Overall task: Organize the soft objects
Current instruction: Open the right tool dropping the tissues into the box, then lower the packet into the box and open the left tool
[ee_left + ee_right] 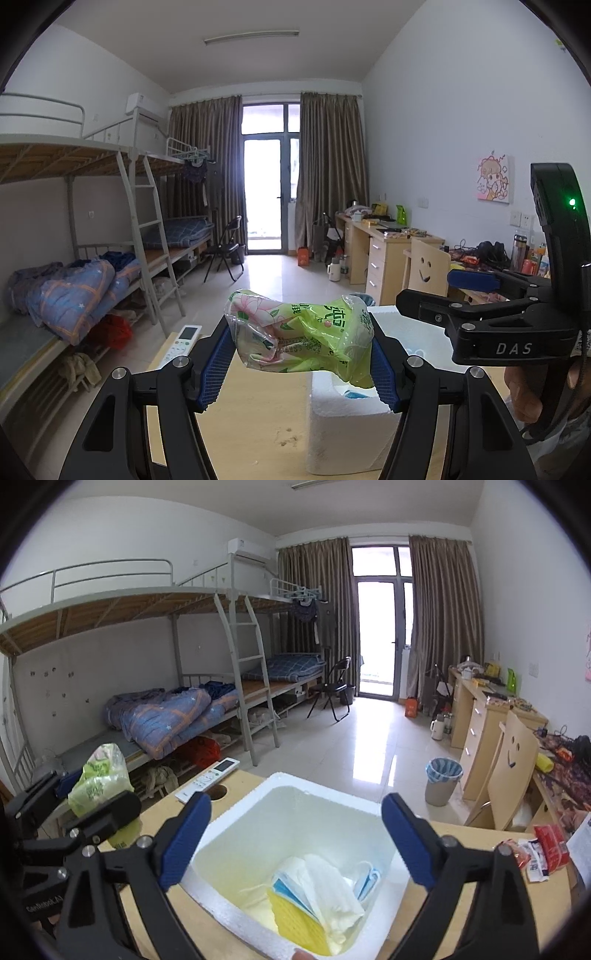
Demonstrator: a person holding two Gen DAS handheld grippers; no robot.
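My left gripper [301, 350] is shut on a crumpled green tissue pack [306, 332], held in the air above the wooden table [255, 417] beside a white foam box [343, 424]. The right wrist view shows the same pack [99, 775] at the left, in the left gripper [92, 794]. My right gripper [295, 834] stands open over the foam box [280, 779], with nothing between its fingers. Inside the box lie a white cloth [332, 890], blue face masks [369, 880] and a yellow cloth [299, 923]. From the left wrist, the right gripper [424, 288] shows at the right.
A white remote control [208, 779] lies on the table's far edge next to a round hole [218, 792]. Snack packets [546, 849] sit on the table at the right. Beyond are a smiley-face chair [513, 771], a bin [443, 781] and bunk beds [166, 709].
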